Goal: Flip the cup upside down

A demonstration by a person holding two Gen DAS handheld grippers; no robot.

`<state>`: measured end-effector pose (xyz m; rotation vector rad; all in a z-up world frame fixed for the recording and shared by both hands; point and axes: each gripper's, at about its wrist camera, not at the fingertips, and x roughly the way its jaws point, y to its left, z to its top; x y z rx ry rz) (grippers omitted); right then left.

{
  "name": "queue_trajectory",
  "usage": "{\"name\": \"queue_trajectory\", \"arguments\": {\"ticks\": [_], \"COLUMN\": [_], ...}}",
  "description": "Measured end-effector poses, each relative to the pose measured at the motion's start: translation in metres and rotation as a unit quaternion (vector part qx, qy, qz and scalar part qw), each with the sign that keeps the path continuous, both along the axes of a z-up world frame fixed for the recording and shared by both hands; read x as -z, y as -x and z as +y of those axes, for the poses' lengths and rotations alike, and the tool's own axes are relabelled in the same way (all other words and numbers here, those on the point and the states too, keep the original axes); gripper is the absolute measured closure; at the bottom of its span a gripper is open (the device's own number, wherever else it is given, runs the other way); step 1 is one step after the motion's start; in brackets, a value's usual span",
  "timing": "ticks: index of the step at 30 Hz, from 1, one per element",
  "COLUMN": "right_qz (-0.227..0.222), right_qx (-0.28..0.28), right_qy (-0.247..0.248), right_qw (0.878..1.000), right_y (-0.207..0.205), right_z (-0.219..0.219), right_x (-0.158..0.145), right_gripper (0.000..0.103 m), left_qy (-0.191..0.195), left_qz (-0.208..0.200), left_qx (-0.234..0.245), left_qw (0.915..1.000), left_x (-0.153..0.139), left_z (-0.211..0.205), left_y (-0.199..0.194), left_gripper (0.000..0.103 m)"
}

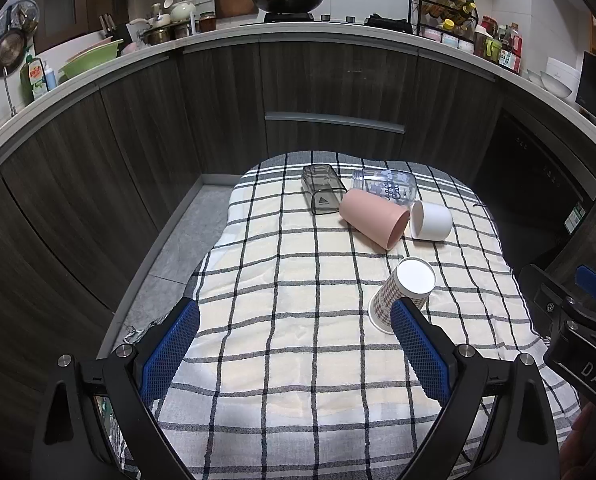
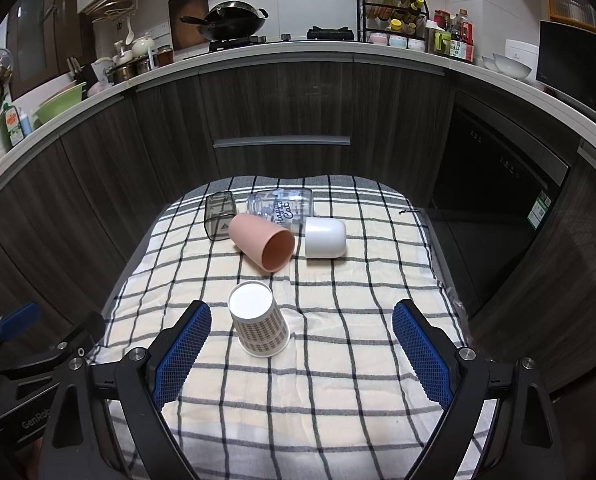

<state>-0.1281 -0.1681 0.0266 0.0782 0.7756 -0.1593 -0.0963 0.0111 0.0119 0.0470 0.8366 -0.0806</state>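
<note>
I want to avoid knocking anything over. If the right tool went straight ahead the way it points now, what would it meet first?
Probably nothing at first: the right tool is open, with the upside-down checked paper cup just inside its left finger. Farther on lies the pink cup, though depth is unclear.

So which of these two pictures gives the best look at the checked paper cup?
The right wrist view. There the checked paper cup stands upside down in full sight between the open fingers of the right hand-held gripper. In the left wrist view, the left hand-held gripper has one finger covering the cup's lower side.
</note>
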Motion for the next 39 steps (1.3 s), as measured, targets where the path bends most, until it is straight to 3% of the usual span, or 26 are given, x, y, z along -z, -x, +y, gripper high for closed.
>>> {"name": "queue_trajectory", "arguments": {"ticks": [39], "right_qz": [-0.006], "right_qx": [0.005], "right_qy": [-0.001], "right_qw": [1.000], "right_y": [0.0027], "right_z": [0.0007], "right_x": [-0.0007], "right_gripper": [0.011], "left_qy": [0.000], "left_qz": [-0.013], "left_qx": [-0.003], "left_qw": [0.9999], "left_x": [-0.0052], "left_z": [0.0009], "left_y": [0.0040], "left_gripper": [0.005]}}
